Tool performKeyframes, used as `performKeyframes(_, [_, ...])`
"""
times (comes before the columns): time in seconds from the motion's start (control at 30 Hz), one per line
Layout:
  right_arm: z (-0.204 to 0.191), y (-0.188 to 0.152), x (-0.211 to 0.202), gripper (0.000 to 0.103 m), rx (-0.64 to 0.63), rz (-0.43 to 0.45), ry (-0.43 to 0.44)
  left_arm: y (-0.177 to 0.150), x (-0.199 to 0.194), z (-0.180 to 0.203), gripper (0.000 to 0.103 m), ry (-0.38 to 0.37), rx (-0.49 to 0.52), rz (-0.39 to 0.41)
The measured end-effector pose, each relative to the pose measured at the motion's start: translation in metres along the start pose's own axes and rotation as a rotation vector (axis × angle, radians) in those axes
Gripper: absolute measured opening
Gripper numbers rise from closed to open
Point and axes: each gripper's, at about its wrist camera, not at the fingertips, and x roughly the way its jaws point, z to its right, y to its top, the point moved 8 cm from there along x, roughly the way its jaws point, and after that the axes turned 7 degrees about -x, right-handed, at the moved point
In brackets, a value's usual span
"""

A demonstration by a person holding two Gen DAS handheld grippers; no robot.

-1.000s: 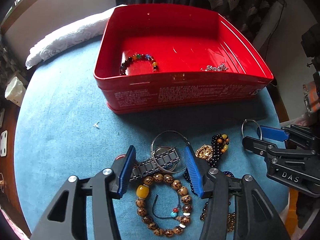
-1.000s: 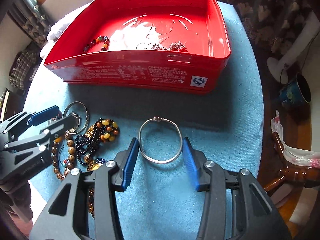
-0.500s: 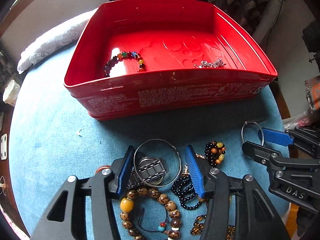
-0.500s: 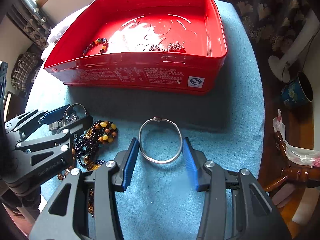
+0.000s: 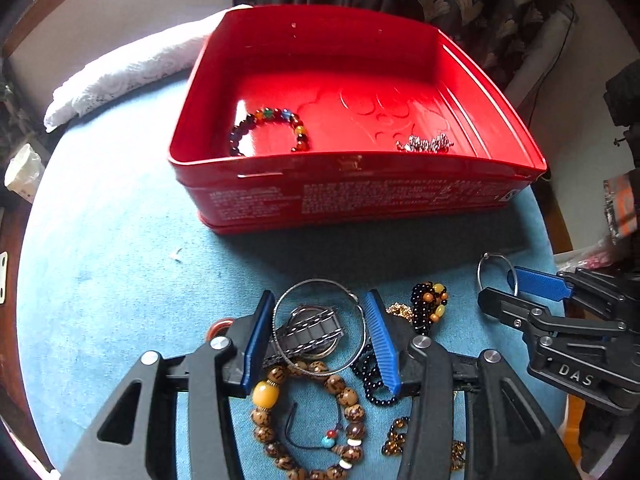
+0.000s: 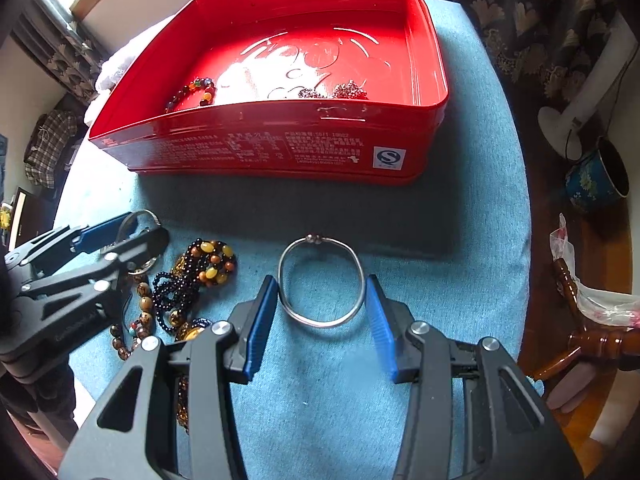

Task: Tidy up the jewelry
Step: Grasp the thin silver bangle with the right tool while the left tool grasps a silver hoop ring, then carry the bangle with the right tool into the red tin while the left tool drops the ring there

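Observation:
A red tin (image 5: 360, 160) (image 6: 280, 108) stands at the back of the blue cloth, with a coloured bead bracelet (image 5: 272, 128) and a small silver chain (image 5: 424, 144) inside. My left gripper (image 5: 320, 296) (image 6: 146, 228) points down over the jewelry pile. Its jaws are closing around a thin silver hoop (image 5: 316, 281) and a metal watch band (image 5: 310, 328), and the pads stand just at the hoop's sides. My right gripper (image 6: 321, 280) (image 5: 500, 285) is shut on a silver bangle (image 6: 316, 239) low over the cloth.
A wooden bead bracelet (image 5: 344, 392) and black and amber beads (image 5: 430, 304) (image 6: 208, 264) lie in the pile. White lace cloth (image 5: 120, 76) lies at the table's far left. A blue mug (image 6: 596, 184) and a wooden chair part (image 6: 592, 344) are beyond the right edge.
My left gripper has edged forward from the watch band so that the thin hoop is now between its pads, and its jaws have narrowed. The right gripper and its bangle have not moved.

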Motion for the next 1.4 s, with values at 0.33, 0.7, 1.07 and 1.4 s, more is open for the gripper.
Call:
performKeyframes(0.33, [-0.011, -0.001, -0.013, 0.043, -0.014, 0.022, -0.005, -0.005, -0.039, -0.011, 0.046, -0.017, -0.017, 0.054])
performKeyframes(0.7, [-0.023, 0.008, -0.041, 0.043, -0.035, 0.071, -0.019, 0.002, -0.068, -0.012, 0.046, -0.030, -0.018, 0.101])
performKeyframes(1.07, [-0.026, 0.048, -0.077, 0.043, -0.065, 0.168, -0.042, 0.040, -0.094, -0.004, 0.046, -0.038, -0.005, 0.189])
performKeyframes(1.4, [-0.003, 0.108, -0.068, 0.043, -0.036, 0.196, -0.031, 0.104, -0.061, 0.004, 0.046, -0.046, -0.014, 0.182])
